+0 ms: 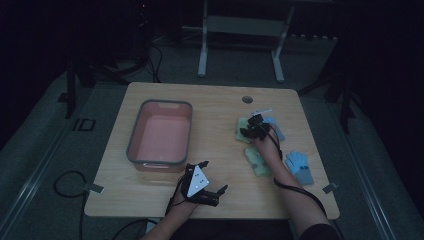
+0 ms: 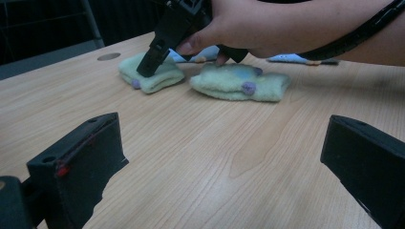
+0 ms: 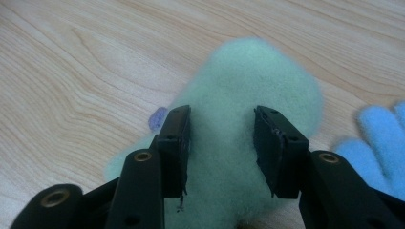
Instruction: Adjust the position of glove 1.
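- Dim room, wooden table (image 1: 210,102) on a grey floor; a pink bin (image 1: 161,135) stands on the table's left half, near the left edge, with nothing visible inside.
- Right gripper (image 3: 220,143): jaws part-closed astride a pale green fleece mitten (image 3: 253,95). The jaw faces sit on the pile at either side of it, but a firm pinch cannot be confirmed, so treat the mitten as not yet secured.
- This mitten lies flat on the table's right half, toward the far right corner. A second green mitten (image 1: 257,161) lies nearer the front edge, and a blue glove (image 1: 300,167) lies beside that, close to the right edge. Another blue glove (image 3: 382,138) lies just beside the right jaw.
- Left gripper (image 1: 206,192): jaws wide apart, holding nothing, resting near the front edge, well apart from the mittens.
- Risk, shallow bite: the fleece is thick and soft. Jaws that close on the pile alone are likely to slip off when lifted.
- Risk, double pick: the blue glove beside the right jaw could snag and be dragged along.
- Risk, folded grasp: the mitten may bunch between the jaws and hang unevenly, then catch the bin rim if it is carried there.
- Risk, table contact: jaws pressed too low may scrape the wood.
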The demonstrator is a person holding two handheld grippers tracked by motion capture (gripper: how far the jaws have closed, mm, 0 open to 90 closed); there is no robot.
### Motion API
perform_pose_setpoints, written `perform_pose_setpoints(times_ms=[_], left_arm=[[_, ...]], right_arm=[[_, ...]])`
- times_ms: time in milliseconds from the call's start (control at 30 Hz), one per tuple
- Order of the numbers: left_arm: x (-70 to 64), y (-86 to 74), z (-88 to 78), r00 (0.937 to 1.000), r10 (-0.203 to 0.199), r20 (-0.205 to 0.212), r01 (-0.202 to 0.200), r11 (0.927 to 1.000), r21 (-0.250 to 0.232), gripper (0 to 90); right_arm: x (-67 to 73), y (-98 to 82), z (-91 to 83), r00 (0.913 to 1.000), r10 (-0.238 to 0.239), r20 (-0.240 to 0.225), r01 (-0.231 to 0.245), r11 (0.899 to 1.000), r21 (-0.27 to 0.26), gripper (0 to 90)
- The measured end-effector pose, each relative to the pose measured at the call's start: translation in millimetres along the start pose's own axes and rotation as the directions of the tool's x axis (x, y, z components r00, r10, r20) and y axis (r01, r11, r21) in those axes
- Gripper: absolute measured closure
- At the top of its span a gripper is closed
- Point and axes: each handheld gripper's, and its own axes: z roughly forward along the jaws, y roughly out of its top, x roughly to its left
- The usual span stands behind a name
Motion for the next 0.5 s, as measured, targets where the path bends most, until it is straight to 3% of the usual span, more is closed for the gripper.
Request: perform_pose_setpoints(times_ms=[100, 267, 500], left_arm=[[-0.3, 0.0, -0.1, 1.0, 0.002, -0.003, -0.002, 1.0, -0.001, 0.7], [-0.2, 0.0, -0.1, 1.0, 0.001, -0.004, -0.001, 1.0, 0.0, 0.7], [0.5, -0.1, -0.1, 1.0, -0.004, 0.0, 0.004, 1.0, -0.002, 0.7]], right_arm=[[0.9, 1.5, 1.0, 1.0, -0.002, 0.008, 0.002, 1.0, 0.01, 60.6], [1.9, 3.8, 1.6, 1.0, 0.004, -0.002, -0.004, 1.0, 0.022, 75.2], [3.7, 14.8, -2.0, 0.9998, -0.003, -0.021, 0.005, 0.996, 0.088, 83.9]])
